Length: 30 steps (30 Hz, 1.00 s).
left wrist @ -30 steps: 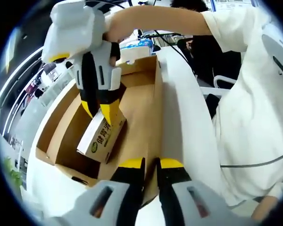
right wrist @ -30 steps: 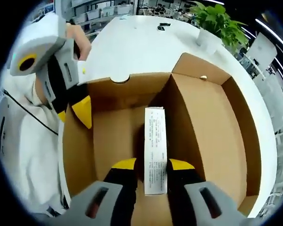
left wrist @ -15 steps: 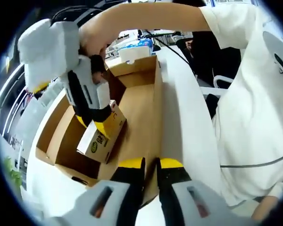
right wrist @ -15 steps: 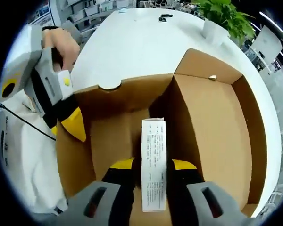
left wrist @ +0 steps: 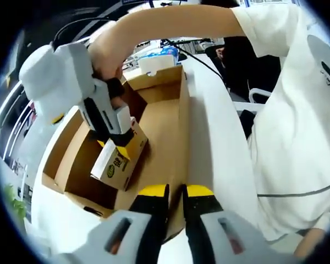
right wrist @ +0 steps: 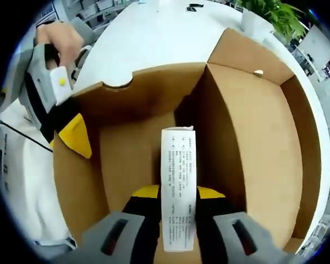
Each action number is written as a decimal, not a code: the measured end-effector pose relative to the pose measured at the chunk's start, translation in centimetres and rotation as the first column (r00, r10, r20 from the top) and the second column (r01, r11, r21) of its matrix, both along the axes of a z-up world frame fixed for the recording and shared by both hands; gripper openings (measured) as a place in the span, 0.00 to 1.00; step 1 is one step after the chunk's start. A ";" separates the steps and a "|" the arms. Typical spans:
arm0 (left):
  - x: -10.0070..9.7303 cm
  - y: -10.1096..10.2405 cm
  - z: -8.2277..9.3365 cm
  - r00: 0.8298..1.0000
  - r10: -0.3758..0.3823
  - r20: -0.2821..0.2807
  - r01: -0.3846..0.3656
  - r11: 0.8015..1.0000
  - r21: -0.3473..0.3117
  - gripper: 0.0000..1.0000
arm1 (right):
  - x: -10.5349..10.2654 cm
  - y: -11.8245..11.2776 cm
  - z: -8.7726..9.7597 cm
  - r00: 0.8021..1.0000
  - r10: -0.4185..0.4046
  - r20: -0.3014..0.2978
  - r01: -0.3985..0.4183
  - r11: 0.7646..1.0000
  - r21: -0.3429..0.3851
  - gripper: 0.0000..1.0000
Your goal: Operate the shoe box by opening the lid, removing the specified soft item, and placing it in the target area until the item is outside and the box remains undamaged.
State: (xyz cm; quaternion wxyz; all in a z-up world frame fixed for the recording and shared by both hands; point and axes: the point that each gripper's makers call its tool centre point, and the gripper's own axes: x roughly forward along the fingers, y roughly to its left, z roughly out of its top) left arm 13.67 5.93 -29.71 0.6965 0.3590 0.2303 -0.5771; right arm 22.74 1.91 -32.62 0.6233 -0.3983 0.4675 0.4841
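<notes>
Left gripper view: the left gripper (left wrist: 175, 193) is rising from 6 o'clock, its yellow-tipped jaws drawn narrow and pinching the near cardboard wall of the shoe box (left wrist: 165, 126). The box is sitting open on a white table (left wrist: 214, 143), lid flap lying out toward 9 o'clock. Inside it, the right gripper (left wrist: 121, 147) is coming in from 10 o'clock, held by a person's hand (left wrist: 107, 52), and its jaws are clamping a small white and yellow carton (left wrist: 116, 162). The carton is tilting, and whether its lower end is touching the box floor I cannot tell. A white sleeve (left wrist: 286, 110) is showing at 3 o'clock.

Right gripper view: the right gripper (right wrist: 177, 193) is gripping the carton (right wrist: 178, 181) edge-on between its jaws, the printed narrow face running toward 12 o'clock, within the box's near compartment. The box wall (right wrist: 154, 93) is crossing behind it. The left gripper (right wrist: 71, 135) is sitting at 9 o'clock on the box's edge. A potted plant (right wrist: 272, 16) is standing on the table at 1 o'clock.
</notes>
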 end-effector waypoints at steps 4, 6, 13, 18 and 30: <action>0.0 0.0 0.0 1.000 0.000 0.000 0.000 1.000 0.000 0.10 | 0.0 0.1 -0.1 1.000 -0.008 -0.017 0.008 1.000 -0.009 0.22; 0.0 0.0 0.0 1.000 0.000 -0.003 0.000 1.000 -0.002 0.10 | -0.2 0.1 -0.2 0.999 -0.024 -0.039 0.022 0.999 -0.029 0.22; 0.0 0.0 0.1 1.000 -0.004 0.000 0.004 1.000 -0.016 0.10 | -0.2 -0.1 -0.1 0.997 -0.036 -0.065 0.034 0.999 -0.039 0.21; 0.0 0.0 0.1 1.000 -0.003 -0.004 0.003 1.000 -0.015 0.10 | -0.5 -0.8 0.5 0.998 -0.034 -0.050 0.032 0.998 -0.049 0.21; 0.1 -0.1 0.3 1.000 -0.005 -0.029 0.004 0.999 -0.033 0.09 | -1.1 -2.8 4.6 0.994 -0.110 0.001 0.110 0.993 -0.043 0.21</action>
